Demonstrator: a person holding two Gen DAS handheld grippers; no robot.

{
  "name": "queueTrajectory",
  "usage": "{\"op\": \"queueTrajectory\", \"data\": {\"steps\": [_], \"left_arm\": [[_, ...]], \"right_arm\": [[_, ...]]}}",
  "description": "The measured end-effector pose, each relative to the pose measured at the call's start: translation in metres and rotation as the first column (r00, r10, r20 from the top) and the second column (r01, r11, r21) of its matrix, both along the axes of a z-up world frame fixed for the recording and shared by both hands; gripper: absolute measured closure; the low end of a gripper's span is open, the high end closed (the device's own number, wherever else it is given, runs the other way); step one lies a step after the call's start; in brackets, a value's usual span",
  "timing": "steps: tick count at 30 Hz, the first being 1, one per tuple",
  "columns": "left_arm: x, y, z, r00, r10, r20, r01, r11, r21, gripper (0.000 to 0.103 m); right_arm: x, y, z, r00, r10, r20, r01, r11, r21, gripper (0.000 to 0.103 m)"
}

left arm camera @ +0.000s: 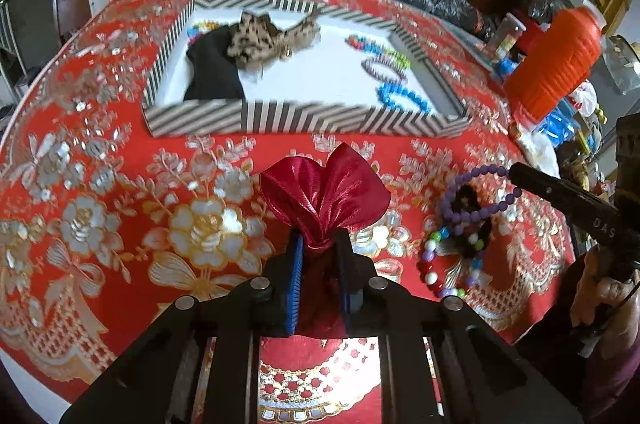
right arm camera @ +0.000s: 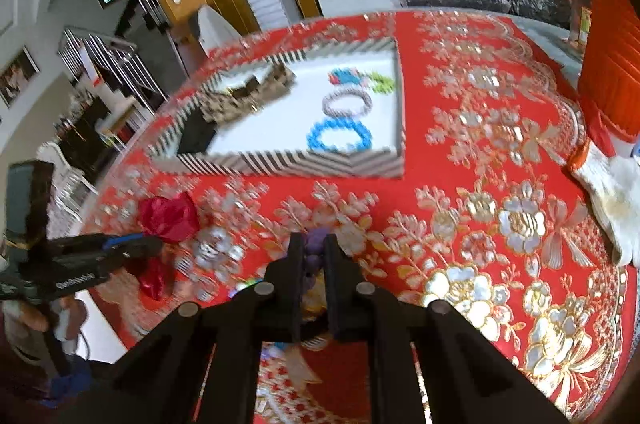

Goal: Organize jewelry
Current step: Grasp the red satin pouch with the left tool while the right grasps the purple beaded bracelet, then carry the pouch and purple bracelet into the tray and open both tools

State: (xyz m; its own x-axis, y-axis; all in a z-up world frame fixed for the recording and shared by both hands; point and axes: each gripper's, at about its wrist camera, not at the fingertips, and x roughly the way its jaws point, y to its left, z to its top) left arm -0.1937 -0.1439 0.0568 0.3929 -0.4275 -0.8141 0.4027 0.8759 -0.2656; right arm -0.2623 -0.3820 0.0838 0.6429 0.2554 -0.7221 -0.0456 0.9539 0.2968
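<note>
My left gripper [left arm camera: 318, 244] is shut on the neck of a shiny red satin pouch [left arm camera: 326, 193], held just above the red tablecloth in front of the striped tray [left arm camera: 304, 121]. My right gripper [right arm camera: 313, 242] is shut on a purple bead bracelet [right arm camera: 316, 244]; the left wrist view shows that bracelet [left arm camera: 476, 191] hanging from the right gripper's tip over a pile of multicoloured bead bracelets [left arm camera: 452, 264]. The tray [right arm camera: 280, 159] holds a black pouch [left arm camera: 214, 71], a leopard-print pouch [left arm camera: 260, 39], and blue [left arm camera: 402, 97], grey and mixed-colour bracelets.
An orange ribbed container [left arm camera: 556, 59] stands at the right of the table, with bottles and black bags behind it. A white cloth [right arm camera: 616, 199] lies at the right table edge. Chairs and a white box stand behind the table.
</note>
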Motion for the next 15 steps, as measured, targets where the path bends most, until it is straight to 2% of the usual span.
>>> {"op": "queueTrajectory", "data": {"steps": [6, 15], "left_arm": [[0.007, -0.001, 0.018, 1.000, 0.001, 0.029, 0.000, 1.000, -0.014, 0.092], [0.028, -0.008, 0.040, 0.993, 0.022, 0.118, -0.025, 0.999, 0.024, 0.092]], "right_arm": [[0.000, 0.001, 0.024, 0.998, 0.009, 0.057, -0.010, 1.000, 0.013, 0.093], [0.012, -0.004, 0.054, 0.993, 0.003, 0.116, -0.001, 1.000, -0.015, 0.093]]}}
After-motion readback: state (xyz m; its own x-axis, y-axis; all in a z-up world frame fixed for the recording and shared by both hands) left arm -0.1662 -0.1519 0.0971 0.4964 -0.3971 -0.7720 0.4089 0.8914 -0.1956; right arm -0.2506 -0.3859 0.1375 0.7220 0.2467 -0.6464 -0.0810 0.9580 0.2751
